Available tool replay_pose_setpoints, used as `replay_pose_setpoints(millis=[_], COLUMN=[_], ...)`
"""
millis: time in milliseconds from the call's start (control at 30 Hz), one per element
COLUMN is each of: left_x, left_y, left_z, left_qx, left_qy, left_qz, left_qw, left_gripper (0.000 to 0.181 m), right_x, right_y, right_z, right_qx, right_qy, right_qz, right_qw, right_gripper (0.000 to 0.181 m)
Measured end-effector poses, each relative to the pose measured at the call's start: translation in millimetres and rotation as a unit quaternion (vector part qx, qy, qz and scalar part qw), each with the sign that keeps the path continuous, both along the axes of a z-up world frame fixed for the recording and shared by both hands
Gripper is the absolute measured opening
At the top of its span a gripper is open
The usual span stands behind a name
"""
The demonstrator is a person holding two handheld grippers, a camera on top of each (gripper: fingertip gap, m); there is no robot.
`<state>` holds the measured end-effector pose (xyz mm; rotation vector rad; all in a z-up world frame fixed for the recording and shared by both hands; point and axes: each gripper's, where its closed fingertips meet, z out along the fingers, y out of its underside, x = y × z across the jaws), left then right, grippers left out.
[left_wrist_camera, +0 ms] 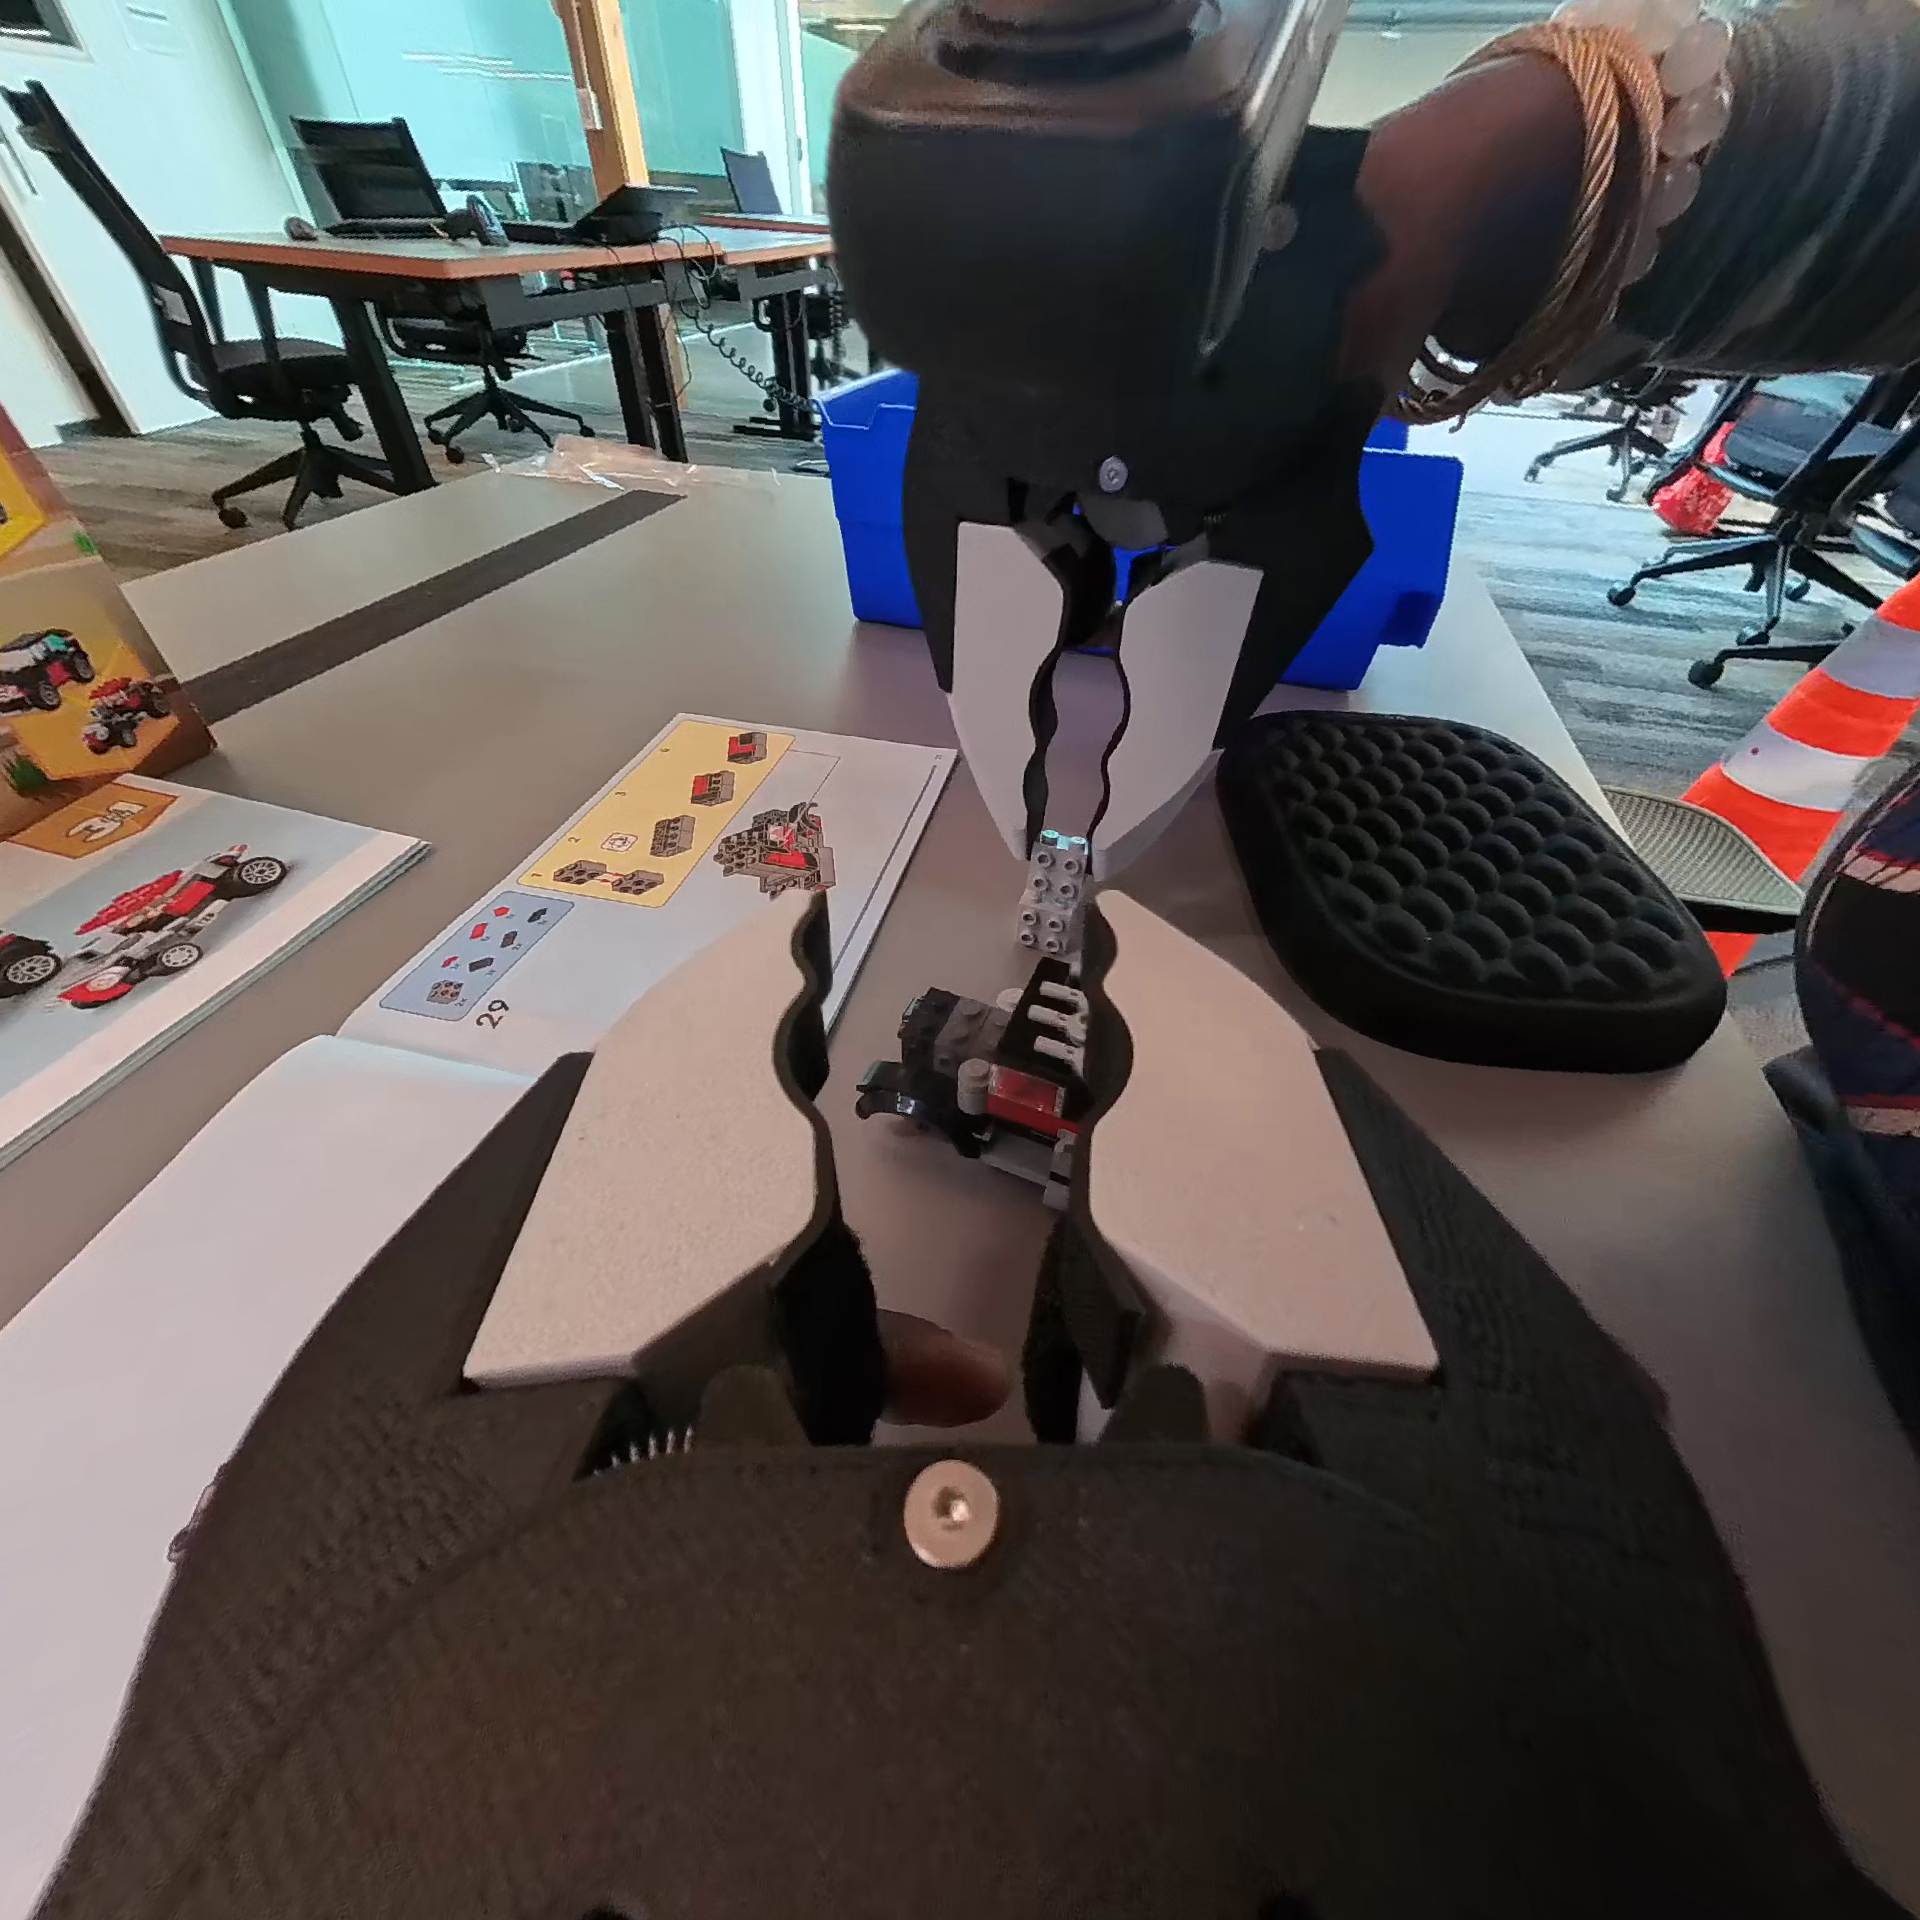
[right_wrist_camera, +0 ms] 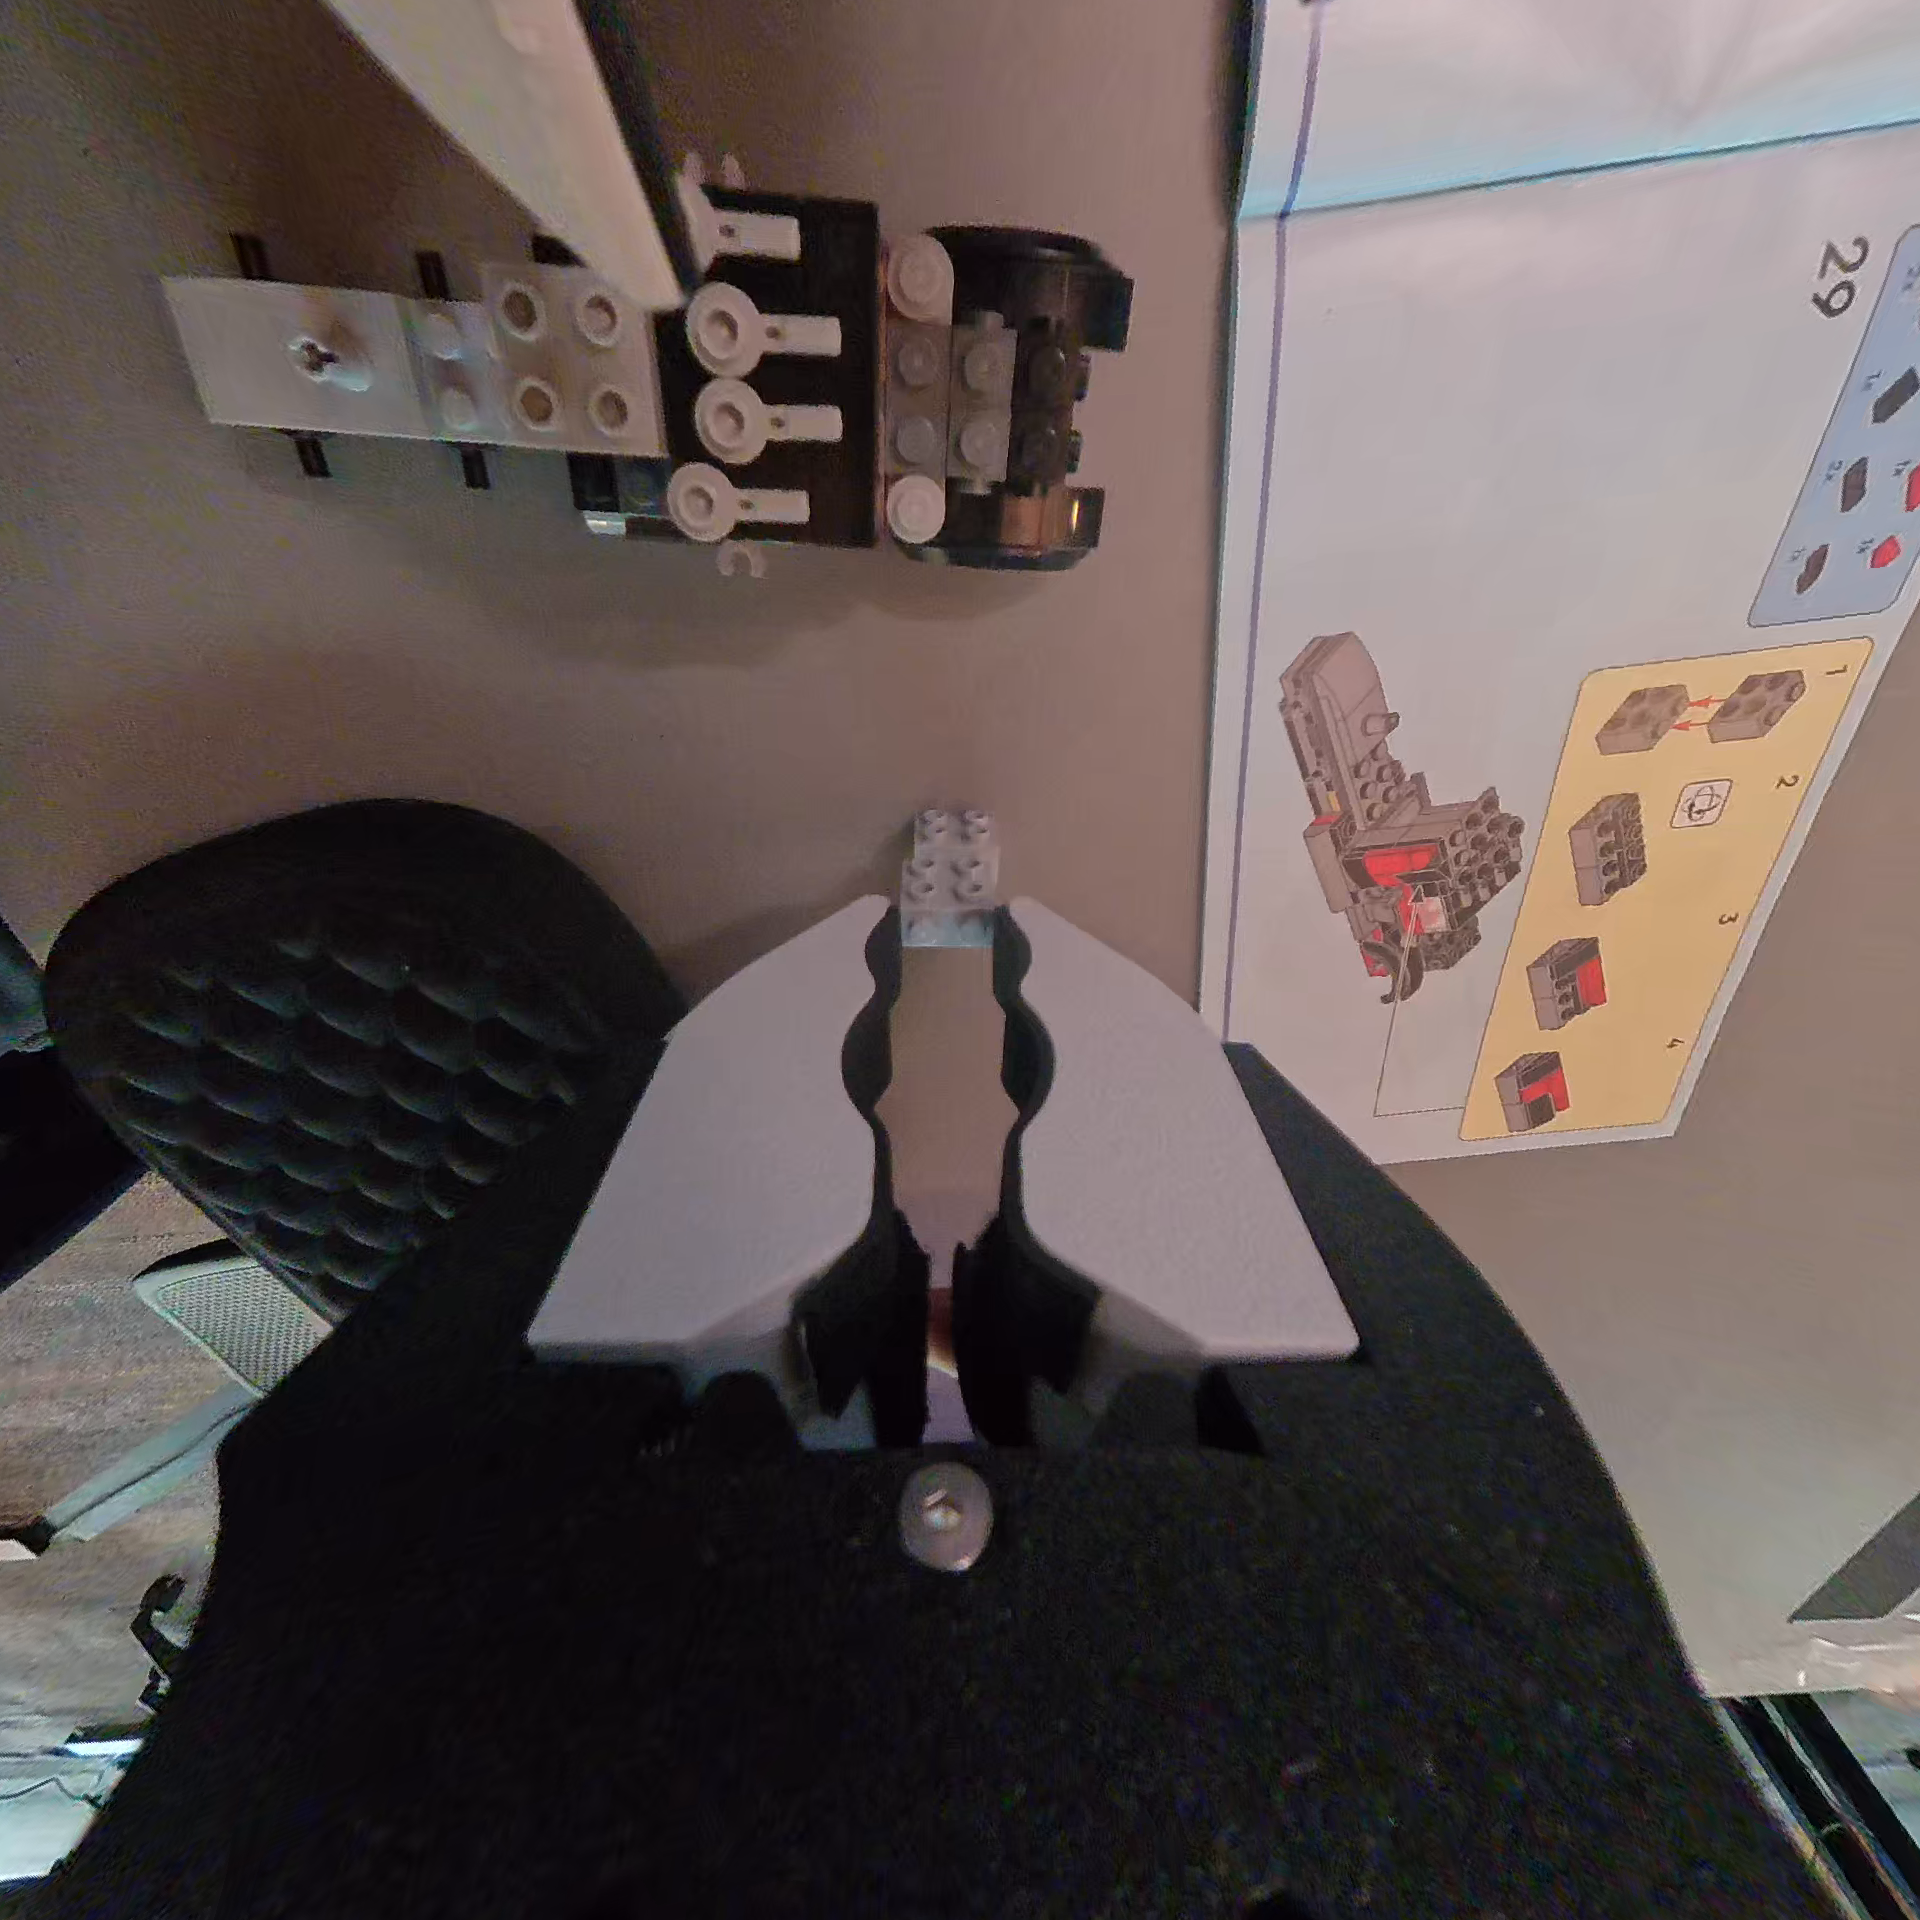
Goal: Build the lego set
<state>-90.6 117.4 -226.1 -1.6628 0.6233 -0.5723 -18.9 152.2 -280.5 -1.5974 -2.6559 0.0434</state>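
Note:
A partly built black, grey and red lego model (left_wrist_camera: 977,1081) lies on the grey table (left_wrist_camera: 520,644). My left gripper (left_wrist_camera: 961,914) is open around it, and its right finger touches the model's side. In the right wrist view one white left finger (right_wrist_camera: 520,125) rests on the model (right_wrist_camera: 779,384). My right gripper (left_wrist_camera: 1060,821) hangs tips down just beyond the model. It is shut on a small grey studded brick assembly (left_wrist_camera: 1055,894), held a little above the table. The right wrist view shows that gripper (right_wrist_camera: 951,920) pinching the brick (right_wrist_camera: 951,868) by its end.
An open instruction booklet (left_wrist_camera: 675,862) lies left of the model and also shows in the right wrist view (right_wrist_camera: 1558,727). A blue bin (left_wrist_camera: 1392,582) stands behind. A black honeycomb chair pad (left_wrist_camera: 1455,883) sits at the table's right edge. The lego box (left_wrist_camera: 62,665) and a second booklet (left_wrist_camera: 156,914) lie far left.

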Motion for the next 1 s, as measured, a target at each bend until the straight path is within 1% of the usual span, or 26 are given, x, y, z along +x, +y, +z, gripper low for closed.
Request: replay_pose_setpoints(millis=[167,500,1000], left_x=[2.9,1.7,4.9], left_y=[-1.3,-0.8,-2.4], left_z=[-2.1,-1.7,-4.1], left_qx=[0.001,0.000,-0.005], left_qy=[0.013,0.008,0.017], left_qz=[-0.007,-0.005,-0.018], left_qw=[1.000,1.000,1.000], left_gripper=[0.047,0.047,0.048], right_x=[1.1,-1.0,-1.8], right_y=[0.9,1.0,1.2], right_z=[-2.8,-3.2,-4.9], right_qx=[0.003,0.005,0.026], right_qy=[-0.009,-0.017,-0.065], right_qz=[-0.001,-0.007,-0.003], right_qw=[1.000,1.000,0.998], right_gripper=[0.017,0.017,0.017])
